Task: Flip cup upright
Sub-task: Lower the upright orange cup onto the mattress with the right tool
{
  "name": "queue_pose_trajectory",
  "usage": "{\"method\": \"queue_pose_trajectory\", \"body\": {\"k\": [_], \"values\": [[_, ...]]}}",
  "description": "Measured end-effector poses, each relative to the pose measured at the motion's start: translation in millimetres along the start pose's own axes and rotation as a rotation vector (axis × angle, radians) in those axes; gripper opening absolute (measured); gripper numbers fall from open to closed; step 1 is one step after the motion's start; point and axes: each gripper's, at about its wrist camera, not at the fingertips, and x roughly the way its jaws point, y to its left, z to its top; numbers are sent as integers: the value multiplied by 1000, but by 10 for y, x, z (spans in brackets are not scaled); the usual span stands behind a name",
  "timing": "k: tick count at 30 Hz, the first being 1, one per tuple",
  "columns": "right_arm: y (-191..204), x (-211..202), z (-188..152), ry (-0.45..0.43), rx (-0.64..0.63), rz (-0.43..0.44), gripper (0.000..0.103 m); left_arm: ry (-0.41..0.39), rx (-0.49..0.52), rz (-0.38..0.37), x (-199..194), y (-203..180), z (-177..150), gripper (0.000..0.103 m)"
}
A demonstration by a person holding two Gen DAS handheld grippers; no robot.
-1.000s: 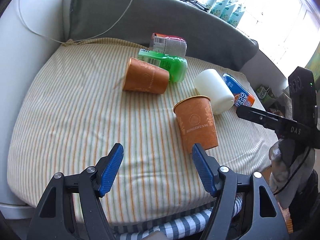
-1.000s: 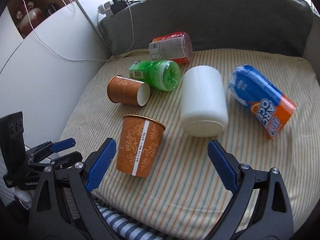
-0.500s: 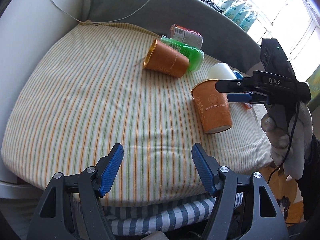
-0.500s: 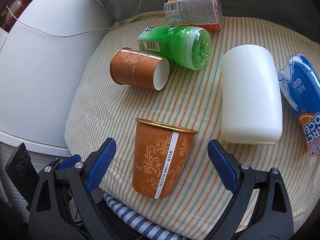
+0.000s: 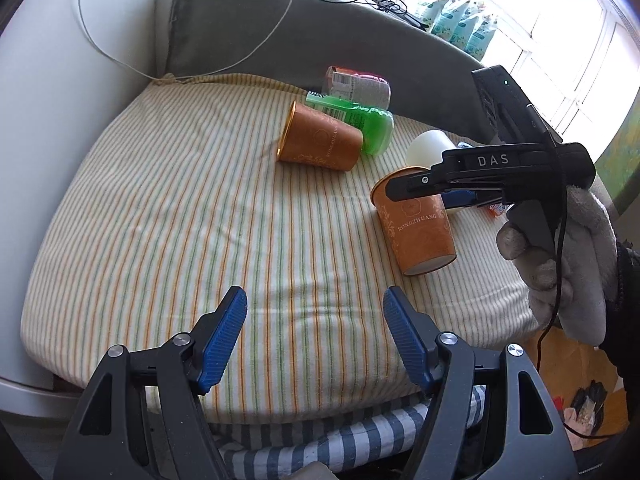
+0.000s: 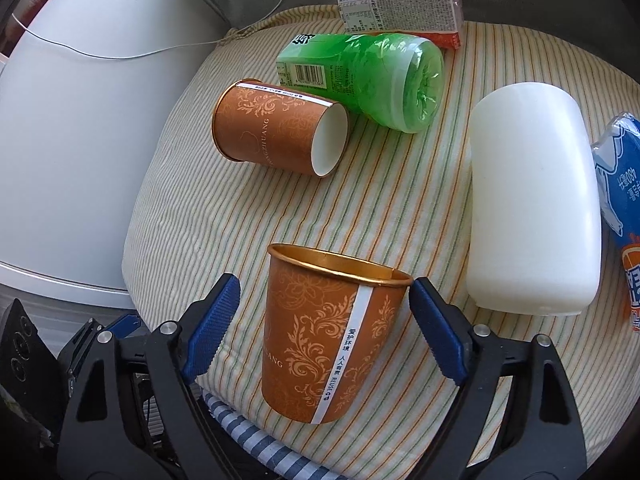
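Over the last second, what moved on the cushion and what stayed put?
The right hand-held gripper came forward and now straddles the near orange cup, jaws open, not yet closed on it. The left hand-held gripper stayed open, clear of everything. The far orange cup, green bottle and white cup kept their places.

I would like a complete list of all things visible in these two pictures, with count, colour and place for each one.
Brown paper cups with gold rims: 2; near cup lies between the right fingers, far cup on its side beside the bottle.
Green plastic bottle: 1, lying behind the far cup.
White plastic tumbler: 1, on its side, right of the cups.
Red-edged snack packet: 1, at the back.
Blue and orange packet: 1, far right.
Striped cushion: 1, cream, under everything.
Right gripper: open, around the near cup.
Left gripper: open, above the cushion.
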Motion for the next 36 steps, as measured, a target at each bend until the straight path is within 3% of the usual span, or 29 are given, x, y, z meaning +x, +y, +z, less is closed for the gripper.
{"method": "queue_pose_trajectory", "body": {"k": [2, 13, 20, 28, 36], "values": [[-12, 14, -12, 8, 5, 8, 72, 4, -2, -2, 4, -10, 0, 71], [-39, -57, -67, -23, -5, 25, 71, 3, 5, -3, 30, -31, 19, 71], [108, -257, -150, -207, -88, -32, 71, 15, -2, -6, 86, -24, 9, 71], [311, -348, -271, -420, -213, -205, 70, 15, 7, -11, 97, -62, 25, 71], [345, -308, -477, -500, -296, -287, 70, 4, 0, -12, 79, -61, 59, 71]]}}
